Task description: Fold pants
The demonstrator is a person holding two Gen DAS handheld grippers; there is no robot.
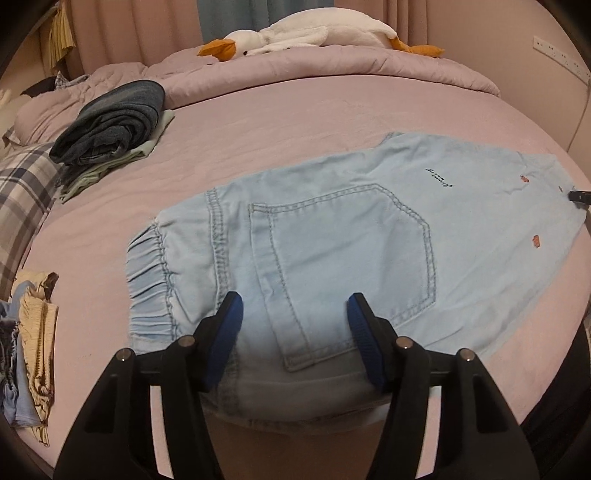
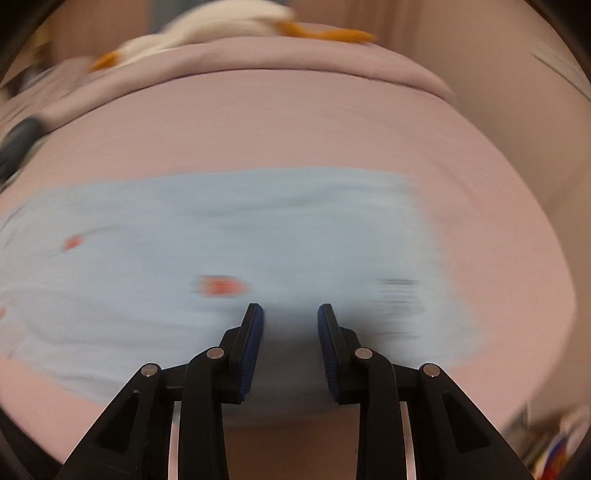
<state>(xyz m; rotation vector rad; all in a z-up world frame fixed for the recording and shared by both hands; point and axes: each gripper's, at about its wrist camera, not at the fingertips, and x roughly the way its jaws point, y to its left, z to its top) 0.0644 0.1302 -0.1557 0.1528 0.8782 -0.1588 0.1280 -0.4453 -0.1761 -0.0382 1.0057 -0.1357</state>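
Light blue denim pants (image 1: 369, 229) lie flat on the pink bed sheet (image 1: 295, 110), folded lengthwise, back pocket up, with the elastic waistband at the left. My left gripper (image 1: 295, 299) hovers over the near edge of the pants by the pocket, open, with nothing between its blue pads. In the blurred right wrist view the leg end of the pants (image 2: 221, 229), with small orange marks, spreads under my right gripper (image 2: 290, 308). Its fingers stand apart with a clear gap and no cloth between them.
A stack of folded dark and pale green clothes (image 1: 114, 118) sits at the back left beside a plaid pillow (image 1: 22, 192). A white plush goose (image 1: 314, 29) lies on the quilt at the headboard. Loose clothes (image 1: 33, 332) are piled at the left edge.
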